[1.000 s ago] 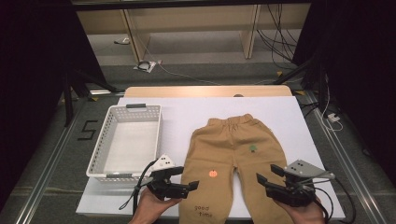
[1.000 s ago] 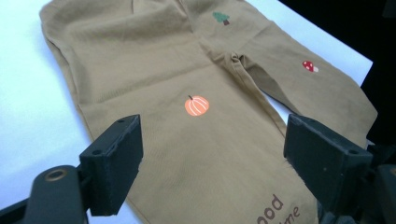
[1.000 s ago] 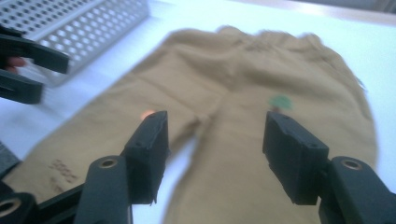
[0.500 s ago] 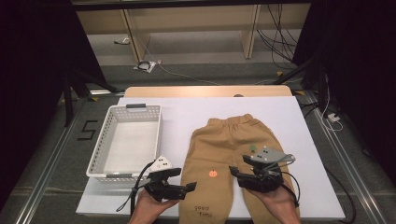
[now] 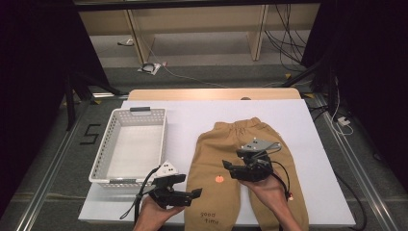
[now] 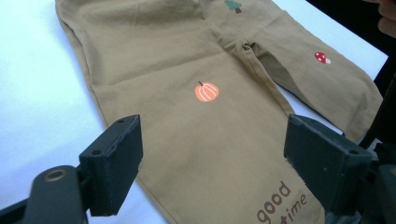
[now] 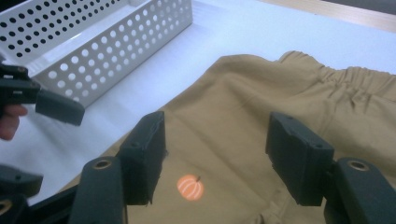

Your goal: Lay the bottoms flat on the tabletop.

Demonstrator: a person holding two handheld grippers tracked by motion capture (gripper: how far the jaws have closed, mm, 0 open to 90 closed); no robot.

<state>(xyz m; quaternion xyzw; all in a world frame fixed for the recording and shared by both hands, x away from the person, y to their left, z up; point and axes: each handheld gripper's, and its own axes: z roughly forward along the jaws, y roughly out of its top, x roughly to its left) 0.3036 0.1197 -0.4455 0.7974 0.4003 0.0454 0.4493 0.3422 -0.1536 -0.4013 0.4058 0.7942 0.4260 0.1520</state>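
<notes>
pants (image 5: 250, 183): flat on white desk (image 5: 308, 125), right of basket (image 5: 130, 144) | right tongs (image 5: 230, 167): wide, just been opening, empty, over pumpkin print (image 5: 219, 179) | left tongs (image 5: 196, 193): wide, empty, near-left hem | advice: pinch one layer at each edge before folding

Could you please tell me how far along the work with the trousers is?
Early. The trousers lie spread flat on the table, unfolded. The right hand-held gripper hovers open above the pumpkin print; the left hand-held gripper waits open at a leg's edge. The basket holds nothing. Gripping is left.
</notes>
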